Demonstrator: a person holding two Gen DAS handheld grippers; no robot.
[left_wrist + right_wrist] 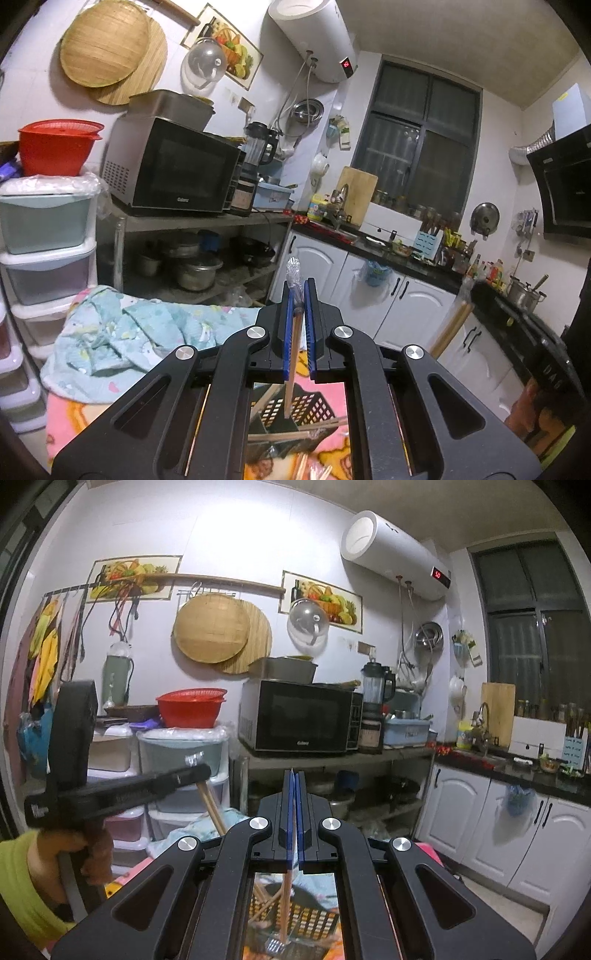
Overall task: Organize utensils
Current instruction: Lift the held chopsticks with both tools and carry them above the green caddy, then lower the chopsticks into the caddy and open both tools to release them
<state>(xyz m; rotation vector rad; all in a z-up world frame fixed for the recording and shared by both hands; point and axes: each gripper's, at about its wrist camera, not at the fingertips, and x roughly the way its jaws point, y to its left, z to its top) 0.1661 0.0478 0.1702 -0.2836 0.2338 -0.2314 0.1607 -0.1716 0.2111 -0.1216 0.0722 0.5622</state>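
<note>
My left gripper (pixel 299 286) is shut on a utensil (pixel 294 339) with a wooden handle and a clear plastic top; it hangs upright, handle end over a black perforated utensil basket (pixel 308 408). That gripper also shows in the right wrist view (pixel 197 770) at the left, held in a hand. My right gripper (pixel 294 775) is shut on a thin wooden-handled utensil (pixel 286 908) hanging down over the basket (pixel 314 923), with a metal fork head (pixel 275 947) at its lower end. Loose chopsticks (pixel 291 435) lie in and around the basket.
The basket sits on a pink patterned cloth (pixel 70 417); a crumpled light-blue cloth (pixel 129 332) lies beyond it. Behind stand a plastic drawer tower (pixel 48 258) with a red colander (pixel 55 147), a metal shelf with a microwave (pixel 173 170), and white kitchen cabinets (pixel 413 306).
</note>
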